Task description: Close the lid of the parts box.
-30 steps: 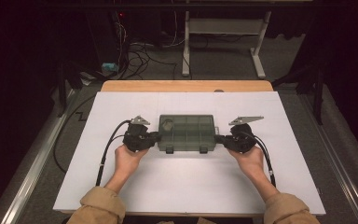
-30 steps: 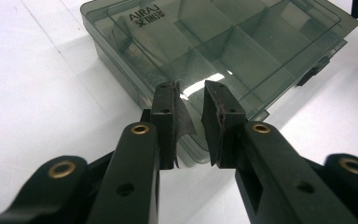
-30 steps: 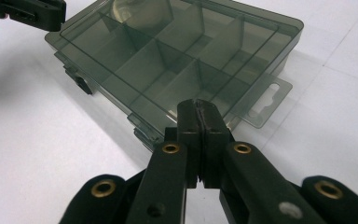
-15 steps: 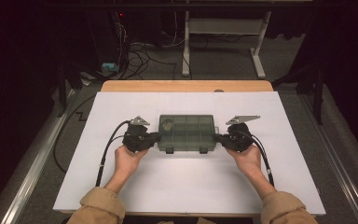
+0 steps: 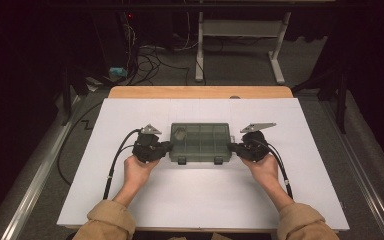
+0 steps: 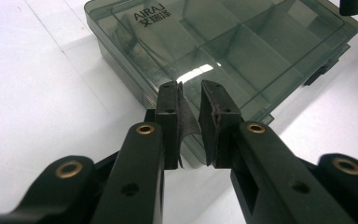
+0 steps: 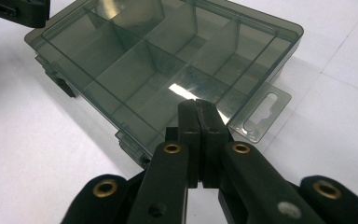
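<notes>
**Inspector A:** Item under handling: a smoky grey-green translucent compartment box [image 5: 200,143], rectangular, lid closed flat. Dividers show through the lid, splitting the interior into several cells. White lettering is printed near one corner of the lid, and two small latches [image 5: 181,161] sit on the edge nearest the person. A clear hang tab [image 7: 263,117] with a slot projects from the short end nearest the right gripper.

**Inspector B:** Position?

**Inspector A:** Flat on the white sheet [image 5: 130,200], roughly central, long side across the table, directly between the two tools.

**Inspector B:** Tool condition?

**Inspector A:** The left gripper [image 5: 166,146] sits at the box's left end; its jaws have just been closing, and a narrow gap remains between the pads, with a thin curl of film or tape in it. Whether the pads pinch the box edge I cannot tell; I log them as closed. The right gripper [image 5: 234,147] is at the right end, pads pressed fully together, tips against the box edge beside the tab, gripping nothing visible.

**Inspector B:** Surface and surroundings?

**Inspector A:** The sheet covers most of a wooden table [image 5: 200,92], its bare far edge showing. Beyond it, a dim room: grey floor, loose cables [image 5: 150,55], a white table frame [image 5: 240,35]. Tan sleeves [image 5: 105,222] enter from below.
</notes>
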Demonstrator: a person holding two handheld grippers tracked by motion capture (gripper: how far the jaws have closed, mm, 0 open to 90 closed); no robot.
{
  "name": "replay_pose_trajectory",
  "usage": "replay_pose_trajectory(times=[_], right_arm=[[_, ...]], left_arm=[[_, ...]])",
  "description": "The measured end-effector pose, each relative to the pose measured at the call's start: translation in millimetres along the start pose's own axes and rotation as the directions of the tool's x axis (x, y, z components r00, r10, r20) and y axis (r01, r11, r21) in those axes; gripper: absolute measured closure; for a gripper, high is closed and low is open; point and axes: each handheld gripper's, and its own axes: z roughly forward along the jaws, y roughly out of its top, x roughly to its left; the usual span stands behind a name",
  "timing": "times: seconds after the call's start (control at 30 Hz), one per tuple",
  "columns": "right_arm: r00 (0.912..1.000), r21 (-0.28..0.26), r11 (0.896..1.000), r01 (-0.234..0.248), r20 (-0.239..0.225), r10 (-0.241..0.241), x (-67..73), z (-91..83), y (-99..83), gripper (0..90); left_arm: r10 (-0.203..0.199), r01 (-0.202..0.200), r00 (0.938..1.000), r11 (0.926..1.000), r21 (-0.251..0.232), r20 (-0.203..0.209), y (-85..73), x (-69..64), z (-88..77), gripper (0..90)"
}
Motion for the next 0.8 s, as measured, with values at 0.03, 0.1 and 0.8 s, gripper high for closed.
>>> replay_pose_trajectory(times=[0.03, 0.1, 0.8], right_arm=[[1.0, -0.001, 1.0, -0.001, -0.002, 0.001, -0.3, 0.0, -0.1, 90.0], [1.0, -0.001, 1.0, -0.001, -0.003, 0.001, -0.4, 0.1, -0.3, 90.0], [0.9998, -0.001, 1.0, 0.016, 0.011, -0.016, 1.4, -1.5, 0.5, 87.2]], left_arm=[[0.002, -0.002, 1.0, 1.0, 0.004, 0.0, -0.3, -0.3, 0.2, 78.1], [0.007, -0.007, 1.0, 1.0, 0.002, -0.004, -1.3, -0.5, 1.1, 78.3], [0.015, -0.015, 0.9996, 0.9996, -0.025, -0.023, -0.8, 0.7, -0.2, 72.5]])
